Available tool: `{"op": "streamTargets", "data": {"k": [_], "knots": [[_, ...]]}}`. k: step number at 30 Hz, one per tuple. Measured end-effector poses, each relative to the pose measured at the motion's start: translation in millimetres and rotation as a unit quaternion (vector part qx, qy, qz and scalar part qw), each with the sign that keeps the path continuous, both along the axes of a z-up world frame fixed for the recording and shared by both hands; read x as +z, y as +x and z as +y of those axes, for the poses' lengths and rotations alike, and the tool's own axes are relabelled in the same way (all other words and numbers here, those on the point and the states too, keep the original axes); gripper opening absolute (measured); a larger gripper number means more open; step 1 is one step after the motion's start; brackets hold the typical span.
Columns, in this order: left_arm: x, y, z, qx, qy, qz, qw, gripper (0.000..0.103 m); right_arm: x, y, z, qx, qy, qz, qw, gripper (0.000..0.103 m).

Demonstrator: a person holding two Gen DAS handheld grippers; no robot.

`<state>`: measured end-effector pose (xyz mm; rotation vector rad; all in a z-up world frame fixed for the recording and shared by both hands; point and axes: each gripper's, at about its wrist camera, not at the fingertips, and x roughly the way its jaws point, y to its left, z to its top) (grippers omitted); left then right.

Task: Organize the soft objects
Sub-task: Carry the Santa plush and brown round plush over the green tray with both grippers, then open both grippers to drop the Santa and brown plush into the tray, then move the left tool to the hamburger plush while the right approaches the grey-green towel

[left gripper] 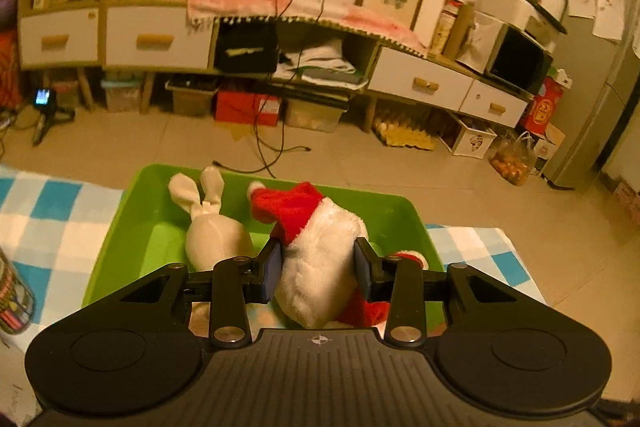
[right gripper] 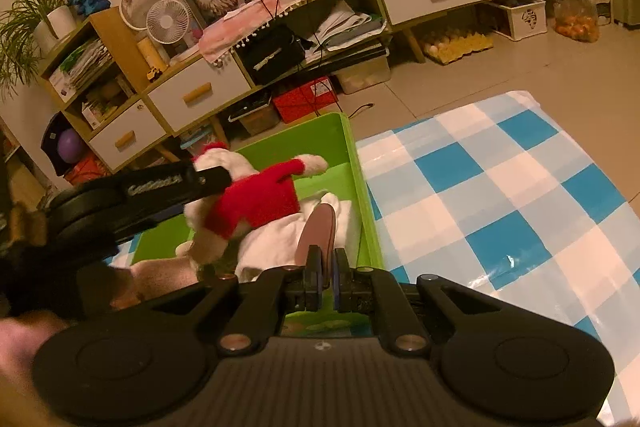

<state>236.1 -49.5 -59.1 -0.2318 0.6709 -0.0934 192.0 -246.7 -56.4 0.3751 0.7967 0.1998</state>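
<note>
While both toys hang over the green bin point(left gripper: 120, 223), either could still miss it. A cream rabbit point(left gripper: 212, 231) already lies at the bin's left side, ears toward the far rim. Just right of it, the left gripper point(left gripper: 318, 263) pinches the Santa plush point(left gripper: 320, 259) across its white body, pads sunk in the fur on both sides, red hat drooping to the left. That grip sits partly spread on a fat, squashy body, and it looks shallow; I judge the fur could slide out if the hand tilts further, dropping the plush onto the rabbit or against the rim instead of into the free green floor.

Further right, the right gripper point(right gripper: 326, 271) is nearly pressed together on a thin brown flap point(right gripper: 320, 231) of a white toy point(right gripper: 280, 247) lying by the bin's right wall. From this view I cannot tell whether the flap is an ear or a foot. Held by that 1 thin part, the toy would swing, and the flap could slip free.

These 2 grippers work close together over 1 bin; the left one's arm crosses just above the Santa's red sleeve, so they could knock each other. Beyond the right wall lies the checked cloth point(right gripper: 500, 187), where a toy released too far right would land.
</note>
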Motion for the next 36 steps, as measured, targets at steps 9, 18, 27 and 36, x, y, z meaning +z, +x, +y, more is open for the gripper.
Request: {"op": "streamTargets", "data": {"k": [9,18,27,36], "knots": [[2,0,12,0.019,-0.047,0.015,0.9986,0.048,5,-3,0,-0.001,0.001,-0.001,1.0,0.018],[19,-30,13,-0.002,-0.02,0.003,0.9998,0.079,17,-16,-11,-0.015,0.01,-0.01,1.0,0.05],[35,-80,15,-0.028,0.021,-0.014,0.9993,0.085,36,-41,-16,-0.012,0.008,-0.014,1.0,0.052],[56,-132,33,-0.033,0.054,-0.04,0.9972,0.092,61,-78,-24,-0.023,0.01,-0.024,0.999,0.052]]}}
